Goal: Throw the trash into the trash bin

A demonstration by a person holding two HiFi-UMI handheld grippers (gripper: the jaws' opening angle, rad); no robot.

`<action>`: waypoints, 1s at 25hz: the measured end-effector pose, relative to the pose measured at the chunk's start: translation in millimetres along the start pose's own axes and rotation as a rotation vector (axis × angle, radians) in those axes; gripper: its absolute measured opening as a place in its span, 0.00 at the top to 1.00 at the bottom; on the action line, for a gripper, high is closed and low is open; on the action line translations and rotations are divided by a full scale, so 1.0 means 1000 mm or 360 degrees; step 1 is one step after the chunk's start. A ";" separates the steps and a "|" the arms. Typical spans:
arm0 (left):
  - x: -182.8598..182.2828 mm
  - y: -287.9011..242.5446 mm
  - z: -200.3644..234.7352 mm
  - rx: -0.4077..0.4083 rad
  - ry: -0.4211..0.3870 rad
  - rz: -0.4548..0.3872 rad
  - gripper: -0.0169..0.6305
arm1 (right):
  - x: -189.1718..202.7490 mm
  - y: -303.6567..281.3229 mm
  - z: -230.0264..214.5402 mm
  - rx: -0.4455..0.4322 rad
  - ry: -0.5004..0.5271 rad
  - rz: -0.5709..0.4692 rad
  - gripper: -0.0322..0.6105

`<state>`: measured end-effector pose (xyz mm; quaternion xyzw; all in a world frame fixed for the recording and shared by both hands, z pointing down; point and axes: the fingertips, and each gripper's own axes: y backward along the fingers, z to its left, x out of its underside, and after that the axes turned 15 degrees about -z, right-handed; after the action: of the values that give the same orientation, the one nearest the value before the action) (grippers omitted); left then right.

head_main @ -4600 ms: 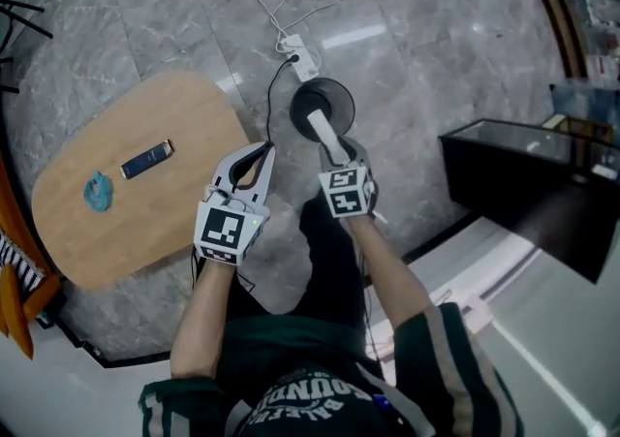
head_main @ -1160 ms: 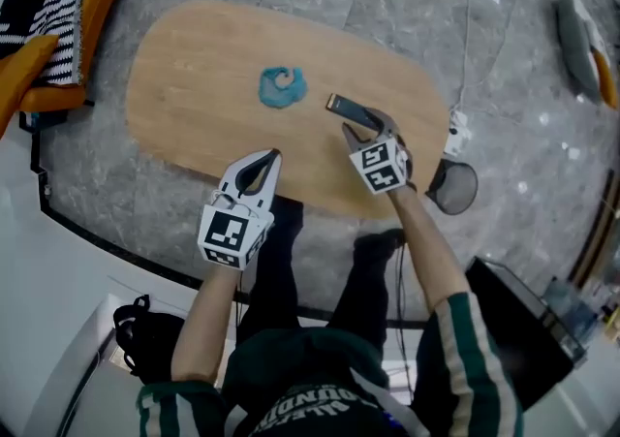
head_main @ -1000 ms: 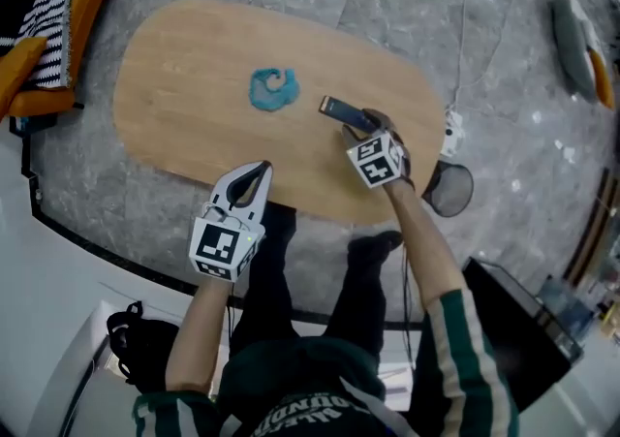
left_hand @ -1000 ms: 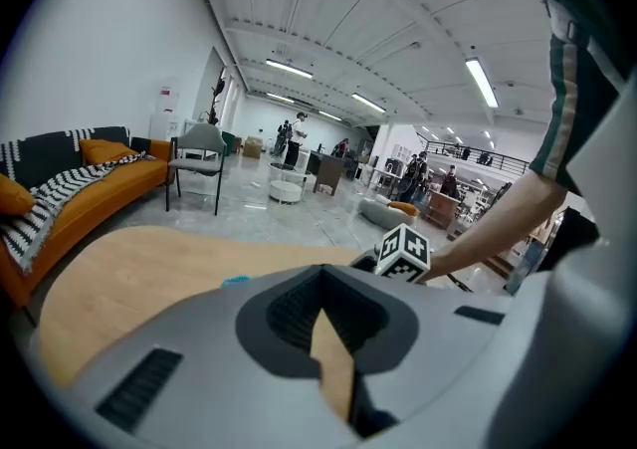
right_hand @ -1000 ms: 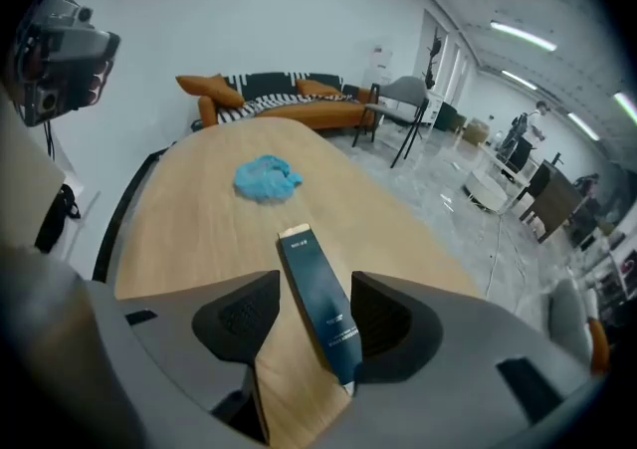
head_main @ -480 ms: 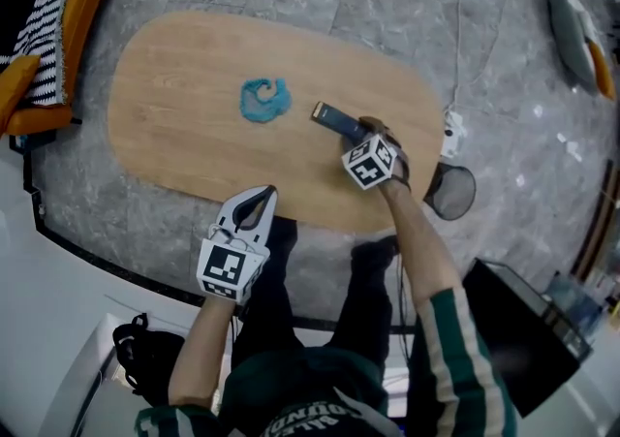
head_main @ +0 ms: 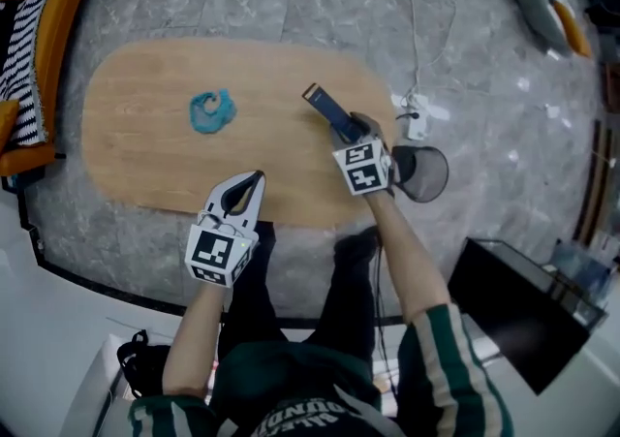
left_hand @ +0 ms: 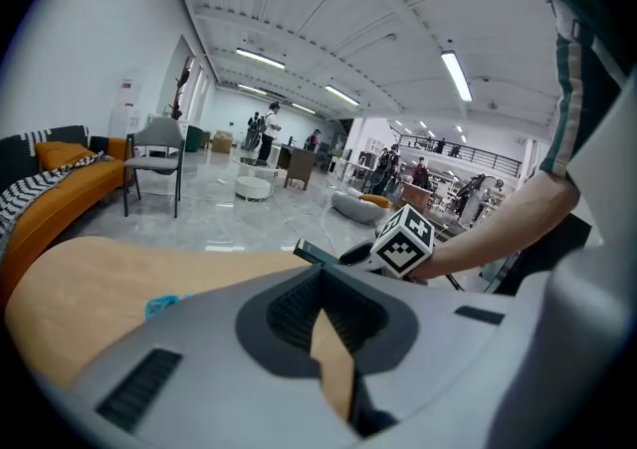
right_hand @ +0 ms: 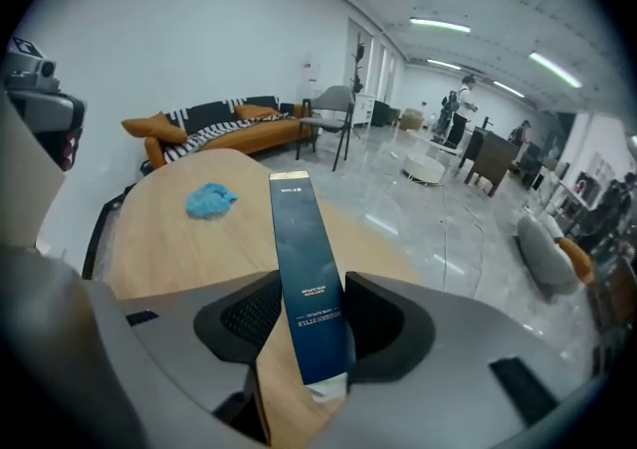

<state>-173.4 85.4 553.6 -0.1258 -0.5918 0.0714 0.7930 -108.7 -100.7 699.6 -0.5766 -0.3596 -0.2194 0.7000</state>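
Note:
A long dark blue box (head_main: pixel 326 108) sticks out over the right part of the oval wooden table (head_main: pixel 136 149), and my right gripper (head_main: pixel 347 125) is shut on its near end. In the right gripper view the box (right_hand: pixel 299 258) stands between the jaws of that gripper (right_hand: pixel 311 290). A crumpled blue scrap (head_main: pixel 211 110) lies on the table's left part, also seen in the right gripper view (right_hand: pixel 210 199). The round black trash bin (head_main: pixel 423 173) stands on the floor just right of my right hand. My left gripper (head_main: pixel 253 178) hangs shut and empty over the table's near edge.
A white power strip (head_main: pixel 417 116) with its cable lies on the grey marble floor beside the bin. A black cabinet (head_main: pixel 523 314) stands at the lower right. An orange sofa (head_main: pixel 24 28) with a striped blanket borders the table's left.
My right gripper has taken hold of the blue box and carried it rightward, toward the table's end by the bin. The left gripper has stayed shut at the near edge.

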 end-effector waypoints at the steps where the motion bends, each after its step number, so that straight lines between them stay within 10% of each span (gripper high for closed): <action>1: -0.004 -0.010 -0.011 0.0028 -0.0013 -0.0007 0.97 | 0.001 0.012 -0.011 0.0022 -0.0014 -0.0019 0.64; 25: 0.005 -0.198 -0.342 0.0738 -0.0167 0.0087 0.97 | 0.199 0.292 -0.217 0.0649 -0.0542 -0.0064 0.64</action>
<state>148.0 -142.2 522.4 0.0475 -0.5963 0.2333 0.7666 284.6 -218.9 644.4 -0.4451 -0.5205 -0.0561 0.7265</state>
